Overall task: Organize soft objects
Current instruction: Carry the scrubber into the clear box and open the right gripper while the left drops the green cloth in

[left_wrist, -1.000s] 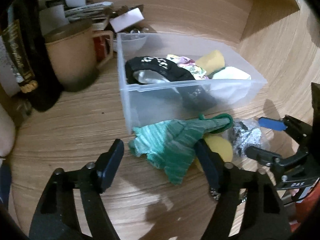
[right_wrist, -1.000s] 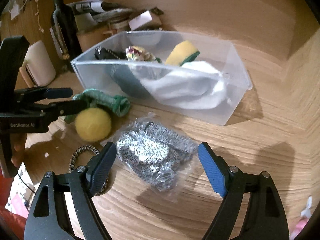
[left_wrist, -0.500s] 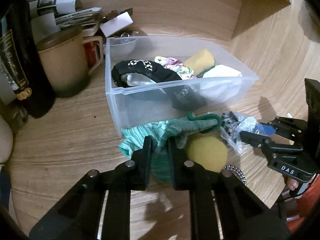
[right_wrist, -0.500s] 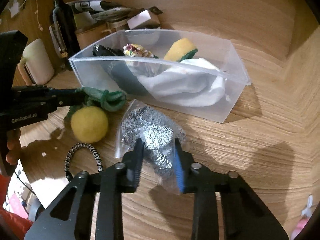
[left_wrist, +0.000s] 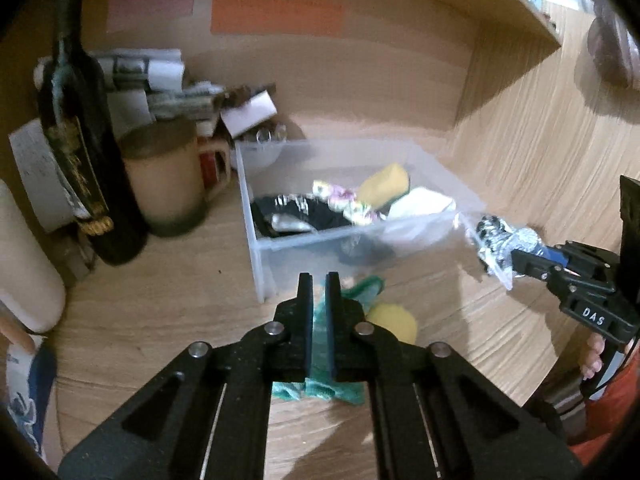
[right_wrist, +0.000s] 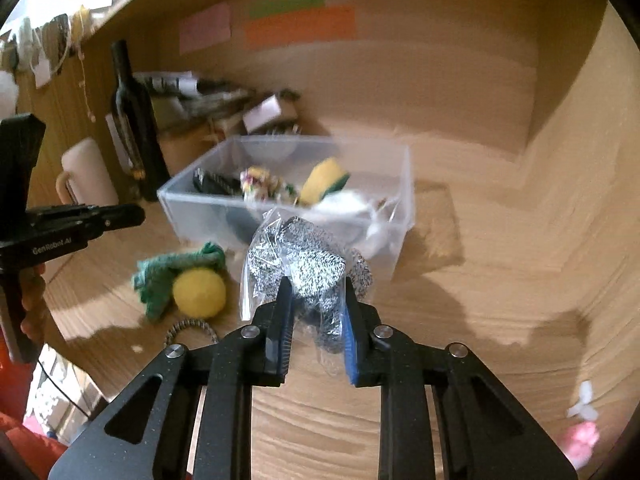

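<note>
Low centre, the right tool (right_wrist: 314, 316) clamps a bagged speckled scourer (right_wrist: 308, 264), lifted toward the clear bin (right_wrist: 404, 208) mid-frame for sorting; the left tool (left_wrist: 319, 320) looks shut, its grip on the green knitted cloth (right_wrist: 176, 276) uncertain.

A light wood-grain tabletop (left_wrist: 512, 184) meets a matching wooden back wall (right_wrist: 420, 76) carrying pink, green and orange paper strips (right_wrist: 300, 26). A wooden shelf edge (left_wrist: 516, 8) overhangs above. Lighting is warm and dim.
</note>
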`<state>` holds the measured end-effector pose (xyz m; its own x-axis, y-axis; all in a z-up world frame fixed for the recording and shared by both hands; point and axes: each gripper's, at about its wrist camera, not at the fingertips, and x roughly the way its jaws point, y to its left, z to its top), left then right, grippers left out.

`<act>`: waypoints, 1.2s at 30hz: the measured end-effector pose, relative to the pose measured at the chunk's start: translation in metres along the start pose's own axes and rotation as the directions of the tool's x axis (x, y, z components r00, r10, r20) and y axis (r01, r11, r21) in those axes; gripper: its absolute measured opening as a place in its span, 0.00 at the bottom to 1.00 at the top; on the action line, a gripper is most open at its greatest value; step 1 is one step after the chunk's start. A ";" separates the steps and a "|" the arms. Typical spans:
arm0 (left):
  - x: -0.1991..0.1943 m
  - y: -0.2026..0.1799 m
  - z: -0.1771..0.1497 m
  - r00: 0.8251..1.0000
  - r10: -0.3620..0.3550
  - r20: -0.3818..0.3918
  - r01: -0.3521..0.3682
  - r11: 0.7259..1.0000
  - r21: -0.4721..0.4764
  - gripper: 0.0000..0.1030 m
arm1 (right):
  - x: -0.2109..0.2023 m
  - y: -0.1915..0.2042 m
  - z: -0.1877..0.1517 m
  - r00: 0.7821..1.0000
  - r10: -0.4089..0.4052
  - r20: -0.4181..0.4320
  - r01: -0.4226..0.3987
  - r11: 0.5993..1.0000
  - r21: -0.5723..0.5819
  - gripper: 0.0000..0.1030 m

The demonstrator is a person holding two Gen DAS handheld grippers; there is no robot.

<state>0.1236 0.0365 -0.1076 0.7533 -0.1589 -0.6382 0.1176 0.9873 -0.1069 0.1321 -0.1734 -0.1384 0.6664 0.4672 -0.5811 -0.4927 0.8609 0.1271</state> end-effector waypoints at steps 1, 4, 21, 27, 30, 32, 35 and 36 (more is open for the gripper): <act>-0.002 -0.001 0.001 1.000 0.001 0.007 -0.001 1.000 0.006 0.05 | -0.005 -0.002 0.003 1.000 -0.004 0.015 0.004 1.000 0.000 0.18; -0.005 -0.003 0.000 0.999 0.036 0.017 -0.037 0.999 0.035 0.06 | -0.010 -0.007 0.009 0.999 -0.009 0.043 0.009 1.000 0.003 0.19; 0.070 0.021 -0.038 0.969 -0.028 -0.245 0.023 0.999 -0.026 0.46 | -0.002 -0.026 0.025 0.997 -0.031 0.074 0.027 0.998 0.059 0.19; 0.057 0.013 -0.042 0.981 -0.024 -0.191 0.029 0.999 0.022 0.21 | 0.013 -0.036 0.042 0.995 -0.046 0.083 0.040 0.997 0.070 0.19; 0.035 0.006 -0.040 0.992 0.014 -0.125 -0.007 0.998 0.055 0.19 | 0.021 -0.041 0.053 0.995 -0.046 0.088 0.039 0.996 0.080 0.19; 0.021 0.005 -0.034 0.996 0.041 -0.082 -0.036 0.997 0.063 0.19 | 0.025 -0.041 0.059 0.994 -0.051 0.092 0.044 0.996 0.080 0.19; -0.001 0.006 -0.023 0.999 0.050 -0.020 -0.049 0.997 0.058 0.19 | 0.030 -0.041 0.066 0.994 -0.048 0.099 0.040 0.996 0.079 0.19; -0.005 0.006 -0.019 0.999 0.052 -0.001 -0.051 0.997 0.057 0.19 | 0.031 -0.041 0.069 0.994 -0.049 0.101 0.041 0.996 0.079 0.19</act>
<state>0.1082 0.0434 -0.1188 0.7577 -0.1077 -0.6437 0.1153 0.9929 -0.0303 0.2117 -0.1799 -0.1063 0.7428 0.4428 -0.5022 -0.4195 0.8924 0.1664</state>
